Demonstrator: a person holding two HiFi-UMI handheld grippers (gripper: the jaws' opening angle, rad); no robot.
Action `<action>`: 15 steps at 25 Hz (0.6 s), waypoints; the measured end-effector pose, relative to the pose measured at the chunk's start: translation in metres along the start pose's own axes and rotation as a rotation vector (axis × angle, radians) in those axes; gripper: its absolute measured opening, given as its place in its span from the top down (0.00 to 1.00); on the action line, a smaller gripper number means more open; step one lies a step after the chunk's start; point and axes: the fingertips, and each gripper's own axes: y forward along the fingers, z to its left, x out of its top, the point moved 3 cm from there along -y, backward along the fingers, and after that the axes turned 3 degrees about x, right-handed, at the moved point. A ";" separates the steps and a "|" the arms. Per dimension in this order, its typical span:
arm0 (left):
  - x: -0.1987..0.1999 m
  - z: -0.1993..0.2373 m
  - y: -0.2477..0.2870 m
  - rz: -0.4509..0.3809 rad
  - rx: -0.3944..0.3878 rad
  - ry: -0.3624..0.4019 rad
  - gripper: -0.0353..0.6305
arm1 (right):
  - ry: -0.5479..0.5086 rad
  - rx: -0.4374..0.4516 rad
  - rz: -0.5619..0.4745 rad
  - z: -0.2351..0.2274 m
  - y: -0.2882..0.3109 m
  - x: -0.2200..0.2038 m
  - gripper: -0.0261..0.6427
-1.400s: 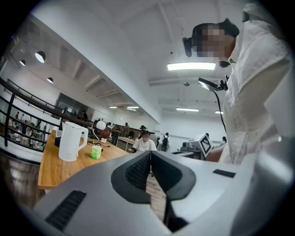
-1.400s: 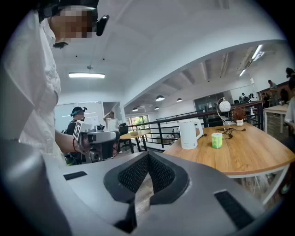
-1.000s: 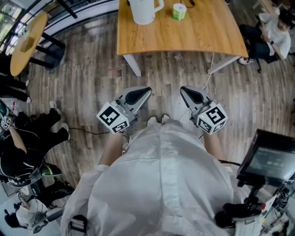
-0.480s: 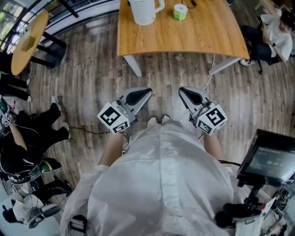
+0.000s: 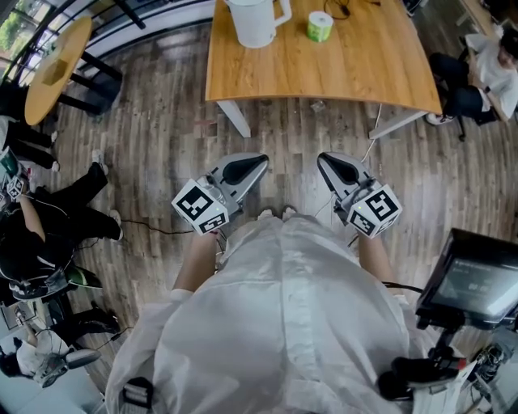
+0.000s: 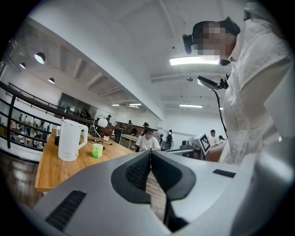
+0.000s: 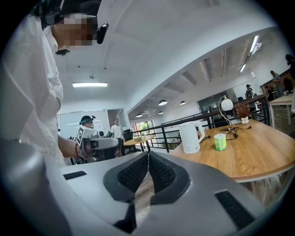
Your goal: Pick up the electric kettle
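The white electric kettle (image 5: 254,19) stands on the far left part of a wooden table (image 5: 340,69); it also shows in the left gripper view (image 6: 70,140) and the right gripper view (image 7: 190,137). My left gripper (image 5: 257,162) and right gripper (image 5: 324,159) are held level in front of my body, well short of the table. Both are shut with nothing between their pads. The kettle's handle points to the right in the head view.
A green roll (image 5: 319,25) sits on the table right of the kettle, with a black cable (image 5: 344,8) behind it. Wooden floor lies between me and the table. A round table (image 5: 53,69) and seated people (image 5: 36,242) are at left; a monitor (image 5: 473,279) at right.
The view has shifted slightly, with the table now a little nearer. Both grippers stay shut and keep their places in front of my body.
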 end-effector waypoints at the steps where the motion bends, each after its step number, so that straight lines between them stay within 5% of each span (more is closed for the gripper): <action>1: 0.001 -0.004 -0.001 -0.003 -0.001 0.002 0.94 | -0.001 0.000 -0.002 0.001 -0.002 0.001 0.94; 7: 0.003 -0.017 -0.014 -0.002 0.003 -0.015 0.94 | -0.006 -0.010 0.009 0.013 -0.007 0.010 0.94; 15: 0.009 0.019 -0.004 -0.018 0.009 -0.014 0.94 | 0.002 -0.018 -0.003 -0.012 0.017 0.018 0.94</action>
